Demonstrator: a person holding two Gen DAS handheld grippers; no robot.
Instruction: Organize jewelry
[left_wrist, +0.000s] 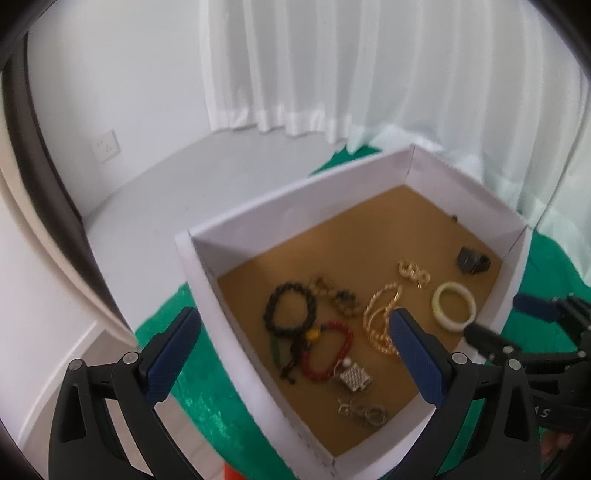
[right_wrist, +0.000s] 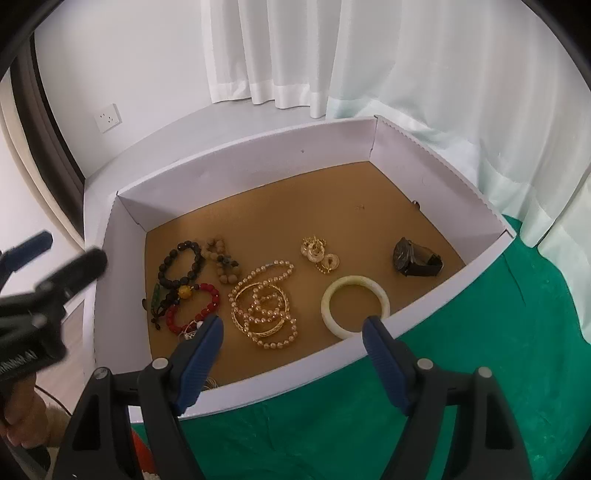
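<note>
Working outward from the box's near wall (right_wrist: 295, 373): my right gripper (right_wrist: 293, 330) hangs just above that wall with its jaws spread wide and nothing between them, and my left gripper (left_wrist: 295, 328) stands the same way, wide and empty, over the box's left corner.

Just past the near wall, ahead of my right gripper's right finger, the pale jade bangle (right_wrist: 355, 305) lies flat, its ring face up, so it offers no long axis, only a rim to pinch. Left of it, straight ahead between the right gripper's fingers, the gold chains and bangles (right_wrist: 264, 304) lie in one overlapping heap. Further left, toward the box's left wall, the red bead bracelet (right_wrist: 195, 308) and the dark bead bracelet (right_wrist: 181, 266) touch each other, nearer my left gripper.

Deeper into the box sit the gold earrings (right_wrist: 319, 253), and toward the right wall the black watch (right_wrist: 415, 256), lying on its side.

I judge the bangle is the right arm's piece and the bead bracelets the left's. Whether this spread is sorted or awaiting sorting, I can't tell.
</note>
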